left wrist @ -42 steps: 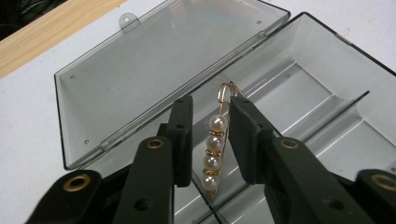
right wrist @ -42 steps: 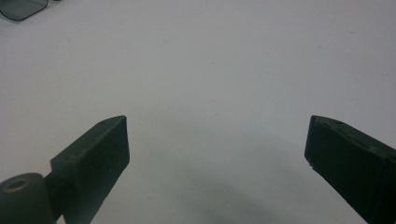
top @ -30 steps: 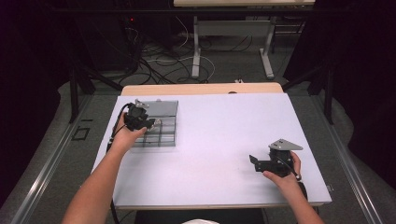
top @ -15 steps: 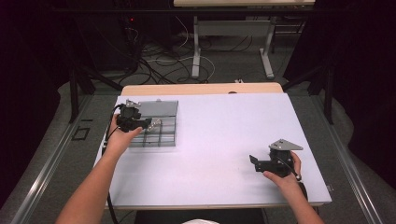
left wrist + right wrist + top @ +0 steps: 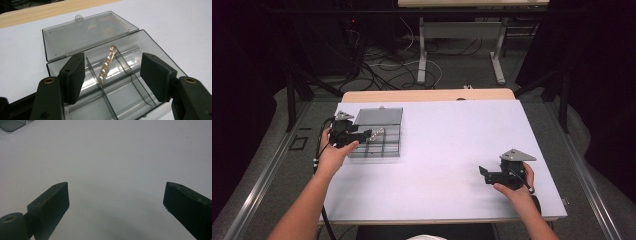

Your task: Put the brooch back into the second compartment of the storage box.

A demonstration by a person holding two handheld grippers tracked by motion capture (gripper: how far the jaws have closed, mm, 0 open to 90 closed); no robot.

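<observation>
Left tongs have drawn back, jaws just opening, nothing gripped; gold pearl-studded hair clip rests in smoky clear plastic compartment box. Placement looks done. Right tongs wide, idle.

Hairpin in box — box on table, left.

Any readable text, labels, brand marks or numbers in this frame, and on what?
None can be read. The clear compartment box, its open lid, the gold pearl hair clip lying on a divider, the white table and both hand-held grippers, left and right, carry no legible lettering.
</observation>
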